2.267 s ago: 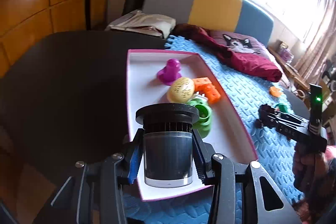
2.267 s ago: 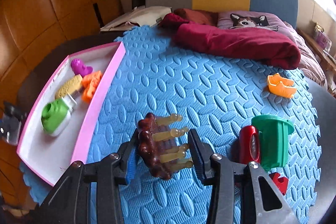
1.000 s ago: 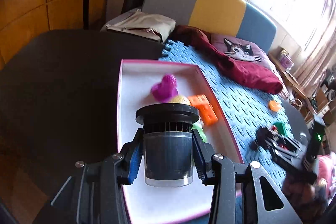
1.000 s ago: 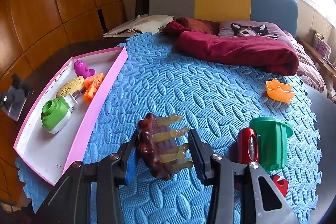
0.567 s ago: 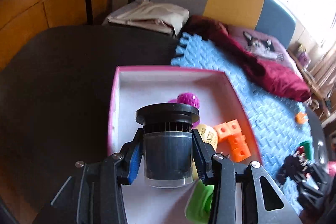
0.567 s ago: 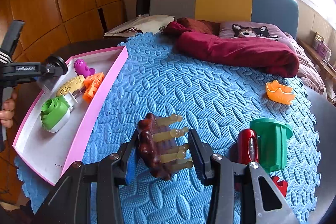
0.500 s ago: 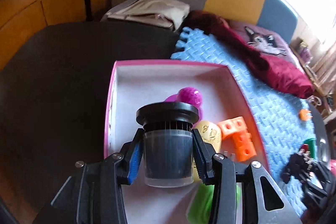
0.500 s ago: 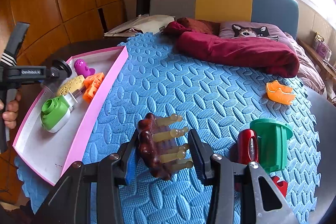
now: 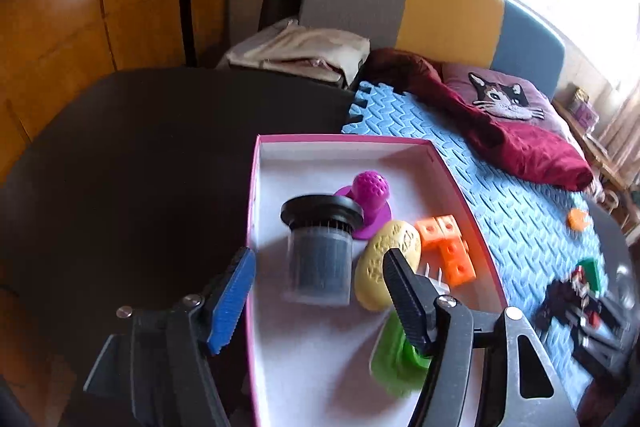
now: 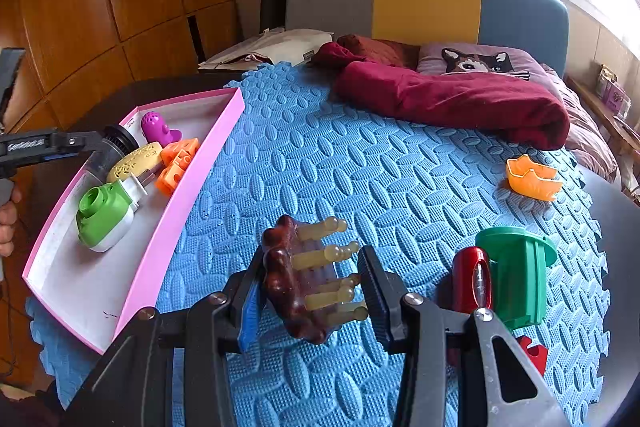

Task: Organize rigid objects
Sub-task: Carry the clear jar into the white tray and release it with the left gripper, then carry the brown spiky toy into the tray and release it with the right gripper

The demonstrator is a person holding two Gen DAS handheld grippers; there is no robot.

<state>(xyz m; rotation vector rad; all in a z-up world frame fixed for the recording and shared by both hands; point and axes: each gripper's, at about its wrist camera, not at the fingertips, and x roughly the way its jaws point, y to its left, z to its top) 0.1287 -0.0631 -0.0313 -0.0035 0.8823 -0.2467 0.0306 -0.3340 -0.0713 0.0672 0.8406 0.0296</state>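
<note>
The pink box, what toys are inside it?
In the pink box: black-capped jar, purple toy, yellow oval, orange blocks, green piece. The gripper finger partly covers green.

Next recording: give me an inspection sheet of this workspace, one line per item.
Surface: blue foam mat over a dark table.
Job's things: pink tray holds dark filter canister, purple toy, yellow oval, orange blocks, green piece. On the mat: orange crown, green cup, red cylinder.
Clutter: maroon cloth, cat pillow.
Grippers: left hand-held gripper opening, pads clear of the canister; right hand-held gripper shut on brown comb.
Cables: nothing seen.
Surroundings: wooden panels, headboard, window.
</note>
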